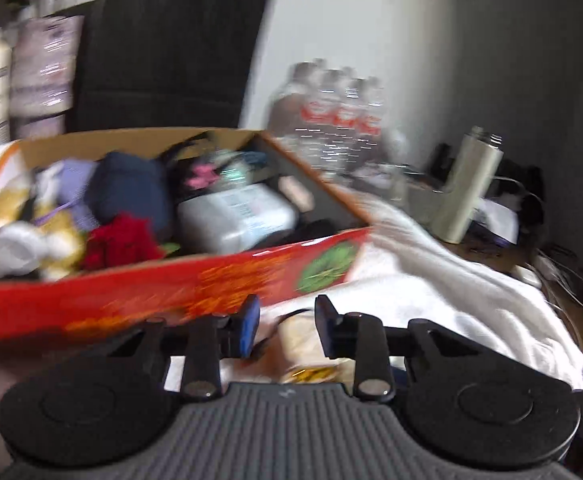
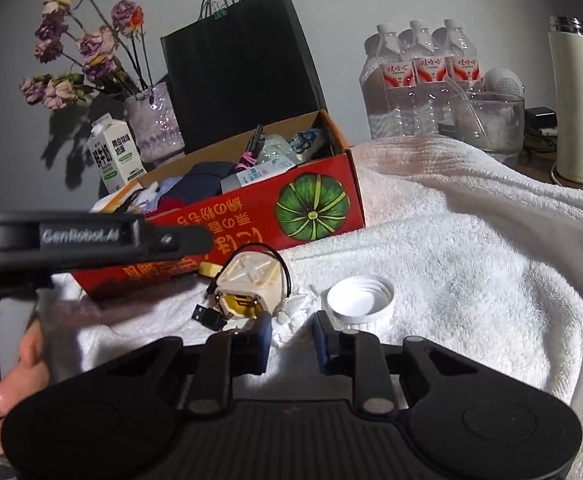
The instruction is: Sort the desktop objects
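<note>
The left wrist view is smeared by motion, so labels and small shapes cannot be read there. The left gripper (image 1: 287, 322) is seen with its jaws partly apart; a cream-coloured object (image 1: 303, 340) shows in the gap between them, but whether the pads press on it cannot be told. Just beyond stands the red cardboard box (image 1: 195, 280), open at the top and crowded with a dark blue pouch (image 1: 131, 196), a white bottle (image 1: 235, 216) and something red (image 1: 119, 244); the rest of its contents are blurred together.

In the right wrist view the right gripper (image 2: 291, 340) is seen with a narrow gap between its fingers, and nothing is held: only crumpled white tissue (image 2: 295, 308) lies on the towel (image 2: 471, 260) beyond the gap. A white lid (image 2: 361, 298) rests just ahead of the right finger, its lower edge hidden by it. The cream cube-shaped gadget (image 2: 249, 284) with a black cable (image 2: 209, 316) lies beside the box front (image 2: 311, 204). The other gripper's arm (image 2: 87, 236) crosses the left side and covers part of the box's print. Fingers of a hand (image 2: 7, 384) are cut off at the left edge. Water bottles (image 2: 423, 68), a glass bowl (image 2: 489, 120), a flask (image 2: 573, 100), a black bag (image 2: 239, 68), a milk carton (image 2: 113, 152) and dried flowers (image 2: 87, 48) stand behind.
</note>
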Motion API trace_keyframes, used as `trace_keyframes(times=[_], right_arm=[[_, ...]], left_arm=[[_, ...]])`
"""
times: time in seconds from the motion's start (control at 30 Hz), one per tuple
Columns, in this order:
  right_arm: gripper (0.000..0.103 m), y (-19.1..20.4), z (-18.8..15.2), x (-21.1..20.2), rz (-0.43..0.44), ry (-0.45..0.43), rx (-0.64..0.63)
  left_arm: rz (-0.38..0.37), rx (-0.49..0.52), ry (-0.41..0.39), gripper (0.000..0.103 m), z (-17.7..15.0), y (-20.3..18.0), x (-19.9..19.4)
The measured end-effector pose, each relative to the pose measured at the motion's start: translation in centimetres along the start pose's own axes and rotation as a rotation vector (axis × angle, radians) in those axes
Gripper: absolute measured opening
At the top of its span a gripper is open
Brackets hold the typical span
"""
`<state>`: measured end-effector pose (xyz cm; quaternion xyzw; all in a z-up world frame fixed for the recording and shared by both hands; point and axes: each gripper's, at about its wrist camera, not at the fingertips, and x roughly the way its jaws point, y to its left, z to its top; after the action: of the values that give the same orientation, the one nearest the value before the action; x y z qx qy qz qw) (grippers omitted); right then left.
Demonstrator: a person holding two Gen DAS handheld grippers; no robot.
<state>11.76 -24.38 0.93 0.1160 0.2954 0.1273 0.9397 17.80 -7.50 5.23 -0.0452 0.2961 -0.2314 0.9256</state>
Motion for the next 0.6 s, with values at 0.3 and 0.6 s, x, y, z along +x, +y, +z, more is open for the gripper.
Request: trace_keyframes(times=[0.3, 0.6], right_arm=[[0.021, -0.4, -0.4, -0.5, 0.009, -0.008, 0.026], [0.021, -0.2, -0.5, -0.7, 0.0, -0.019, 0.014]], left_arm=[[0.015, 0.062, 0.065, 0.038, -0.2, -0.5, 3.6], [0.052, 0.09, 0.032, 0.004, -0.8, -1.2, 0.6]])
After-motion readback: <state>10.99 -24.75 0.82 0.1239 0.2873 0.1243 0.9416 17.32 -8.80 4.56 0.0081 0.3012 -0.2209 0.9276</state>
